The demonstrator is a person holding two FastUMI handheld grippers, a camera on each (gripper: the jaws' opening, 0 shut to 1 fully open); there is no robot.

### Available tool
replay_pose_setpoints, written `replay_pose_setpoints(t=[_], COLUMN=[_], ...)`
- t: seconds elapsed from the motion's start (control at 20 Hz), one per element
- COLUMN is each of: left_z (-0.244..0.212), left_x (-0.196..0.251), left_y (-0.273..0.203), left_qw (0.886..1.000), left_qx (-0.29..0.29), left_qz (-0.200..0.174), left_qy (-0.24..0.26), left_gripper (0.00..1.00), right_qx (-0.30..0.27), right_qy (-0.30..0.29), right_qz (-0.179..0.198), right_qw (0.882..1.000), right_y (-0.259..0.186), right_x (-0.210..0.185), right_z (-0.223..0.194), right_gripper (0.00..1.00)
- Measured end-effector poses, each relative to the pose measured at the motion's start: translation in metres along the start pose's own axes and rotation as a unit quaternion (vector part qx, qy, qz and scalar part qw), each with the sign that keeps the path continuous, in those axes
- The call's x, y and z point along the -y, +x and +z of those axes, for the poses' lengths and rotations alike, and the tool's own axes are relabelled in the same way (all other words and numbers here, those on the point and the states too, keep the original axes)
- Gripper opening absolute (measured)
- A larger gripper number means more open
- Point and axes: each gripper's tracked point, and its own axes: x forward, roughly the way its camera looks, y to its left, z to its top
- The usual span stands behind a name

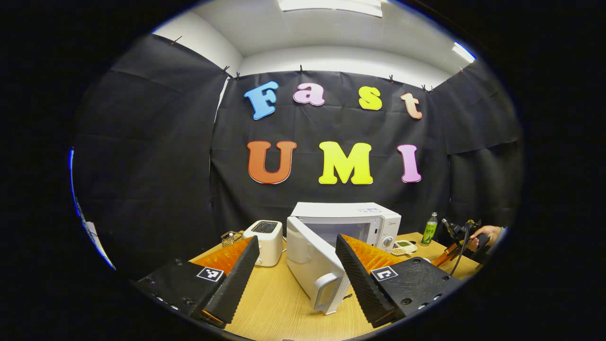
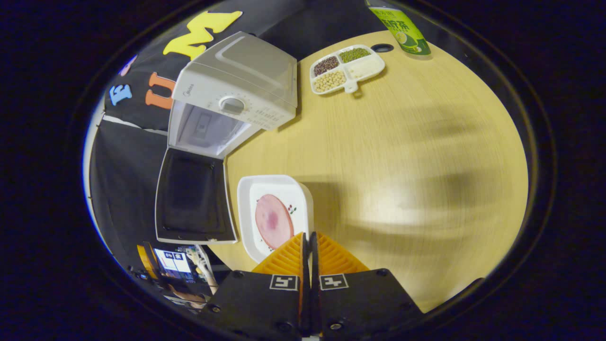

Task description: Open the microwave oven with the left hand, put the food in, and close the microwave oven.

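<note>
Left gripper [image 1: 297, 265]: fingers spread wide, nothing held, poised above table [image 1: 274, 303] before microwave oven [image 1: 348, 222]. Door [image 1: 315, 265] swung open, its handle edge seen between fingers.

Right gripper [image 2: 307, 241]: fingers pressed together on rim of white plate [image 2: 272, 182] bearing ham slice [image 2: 273, 221]. Plate held just beside open door; broad bare tabletop to right. Divided bean dish [image 2: 348, 68] and green bottle [image 2: 401, 26] set well apart.

The light wooden desk [image 2: 402, 156] is carrying a white microwave oven [image 2: 236, 85], white toaster [image 1: 268, 241], divided white bean tray [image 2: 348, 68], green bottle [image 2: 402, 28] and white square ham plate [image 2: 274, 213].
</note>
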Motion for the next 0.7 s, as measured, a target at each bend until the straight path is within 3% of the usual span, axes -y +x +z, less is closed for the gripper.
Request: replay_pose_setpoints(t=[0.35,0.4,0.45,0.7], left_z=[0.009,0.011,0.013,0.016], left_x=[-0.014,-0.018,-0.022,-0.041], left_y=[-0.001,-0.001,-0.003,-0.005], left_qw=[1.000,1.000,1.000,1.000], left_qx=[0.016,0.018,0.022,0.026], left_qz=[-0.011,-0.012,-0.011,-0.007], left_qy=[-0.005,-0.004,-0.002,-0.005], left_gripper=[0.96,0.96,0.97,0.96], right_qx=[0.105,0.118,0.128,0.227], right_qy=[0.119,0.133,0.153,0.228], right_qz=[0.036,0.040,0.046,0.058], right_qw=[0.987,0.983,0.979,0.945], right_y=[0.056,0.067,0.077,0.125], right_x=[-0.097,-0.109,-0.121,-0.161], right_z=[0.030,0.034,0.037,0.066], right_gripper=[0.00,0.04,0.00,0.04])
